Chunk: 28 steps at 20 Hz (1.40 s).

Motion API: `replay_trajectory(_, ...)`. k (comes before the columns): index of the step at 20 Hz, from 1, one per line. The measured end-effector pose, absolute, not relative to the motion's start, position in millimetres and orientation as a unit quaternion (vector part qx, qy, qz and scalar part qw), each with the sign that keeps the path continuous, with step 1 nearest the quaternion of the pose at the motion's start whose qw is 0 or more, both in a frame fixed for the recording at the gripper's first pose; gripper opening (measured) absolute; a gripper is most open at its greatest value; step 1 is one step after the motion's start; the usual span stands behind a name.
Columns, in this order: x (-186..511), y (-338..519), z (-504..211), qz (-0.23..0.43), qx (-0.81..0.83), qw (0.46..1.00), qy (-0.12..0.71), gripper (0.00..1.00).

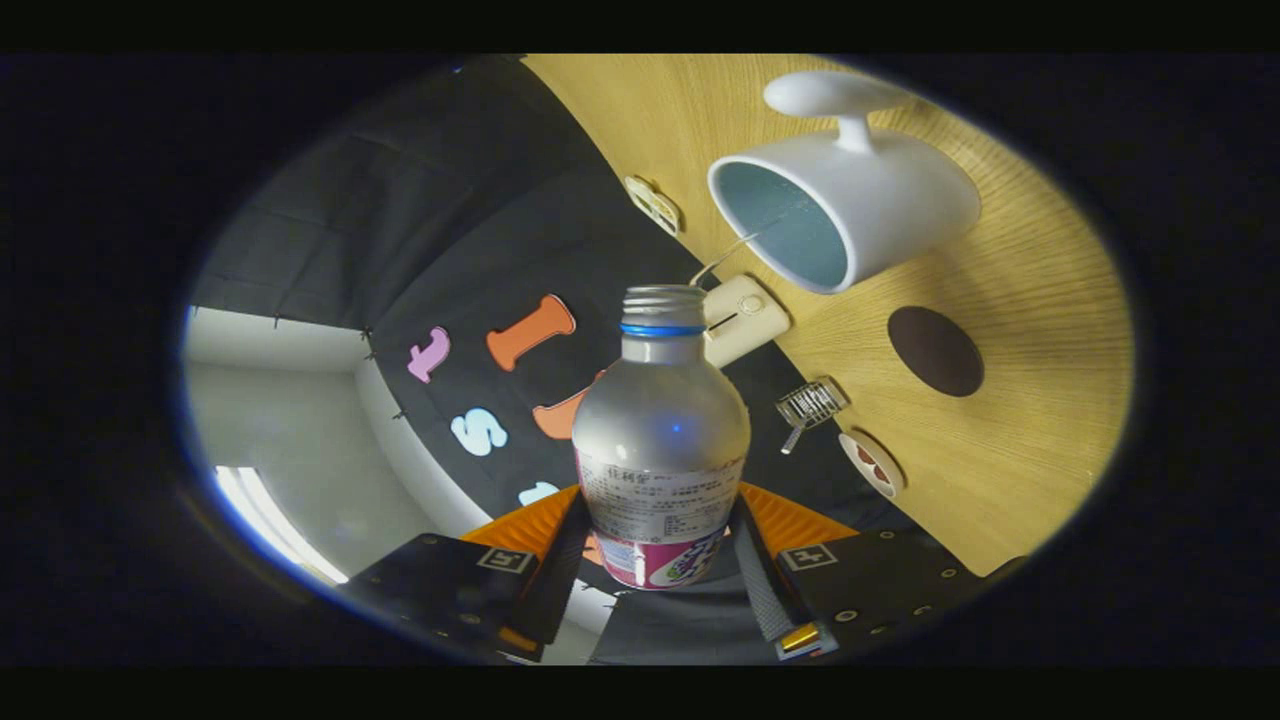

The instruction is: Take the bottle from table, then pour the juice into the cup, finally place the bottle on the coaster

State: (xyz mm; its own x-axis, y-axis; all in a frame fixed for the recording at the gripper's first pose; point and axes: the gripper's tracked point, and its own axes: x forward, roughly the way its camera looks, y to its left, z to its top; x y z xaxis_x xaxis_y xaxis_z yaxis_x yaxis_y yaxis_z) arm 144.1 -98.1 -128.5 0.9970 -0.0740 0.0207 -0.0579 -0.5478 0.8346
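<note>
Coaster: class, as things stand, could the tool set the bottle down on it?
Probably yes: the tool grips the bottle, and the coaster lies bare on the table beside the cup.

Gripper (660,545) rolled hard sideways, both fingers (560,560) clamped on the lower labelled body of a silver metal bottle (660,440) held between them, uncapped neck pointing ahead.

Dim booth; bright strip by wall; glare spot on bottle (661,450); fisheye-warped edges
</note>
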Motion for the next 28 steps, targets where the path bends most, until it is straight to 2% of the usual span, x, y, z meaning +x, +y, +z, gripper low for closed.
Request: replay_trajectory(28,141,-108,-119,-0.008,0.902,0.426,-0.067,0.74)
